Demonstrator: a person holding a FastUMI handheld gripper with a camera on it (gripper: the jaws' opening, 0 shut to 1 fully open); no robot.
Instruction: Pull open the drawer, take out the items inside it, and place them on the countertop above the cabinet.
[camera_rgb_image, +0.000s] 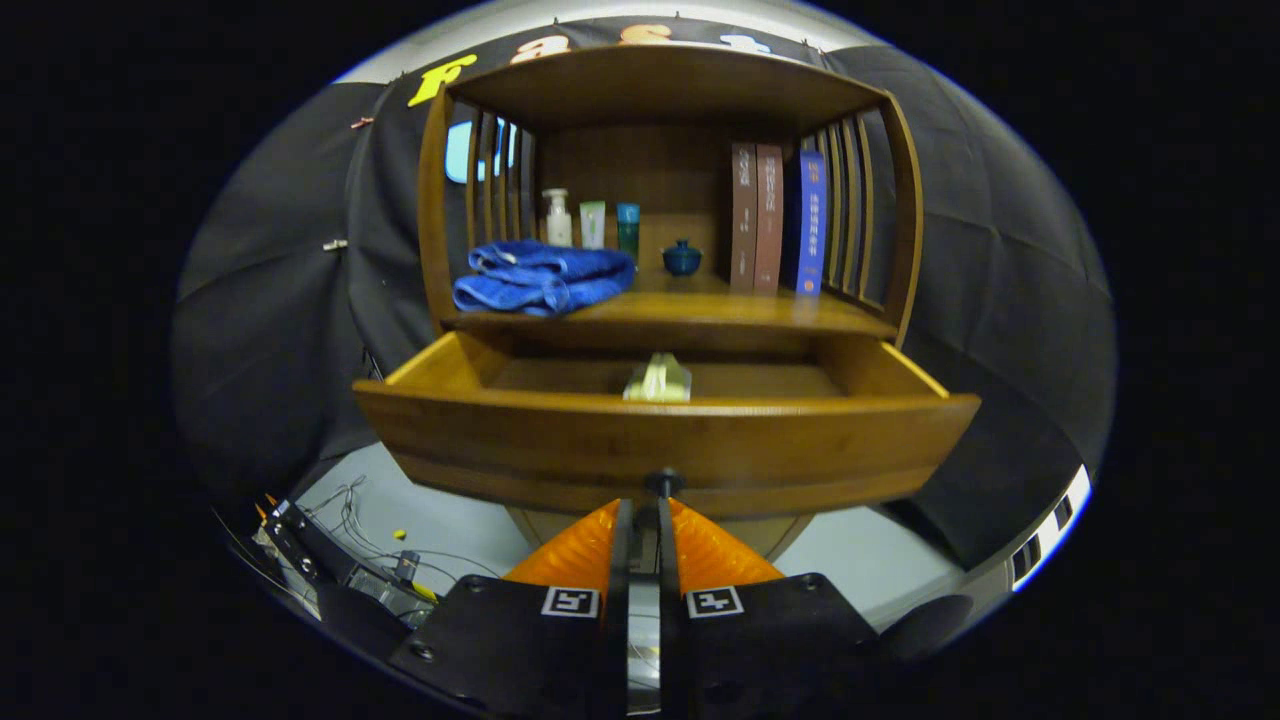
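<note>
A wooden cabinet stands ahead with its drawer (520, 440) pulled out toward me. Inside the drawer, near the middle behind the front panel, lies a small pale yellow item (658, 380), partly hidden by the panel. A small dark knob (664, 482) sits low on the drawer front. My gripper (642, 515) is right at that knob, its fingers nearly together with the knob at their tips. The countertop (700, 305) above the drawer carries a folded blue towel (540, 277).
On the countertop also stand small bottles (558, 218), a blue lidded pot (682, 258) and upright books (770, 217), under a slatted wooden hutch. Below lies a pale floor with cables and gear (350, 560) to the left of the fingers.
</note>
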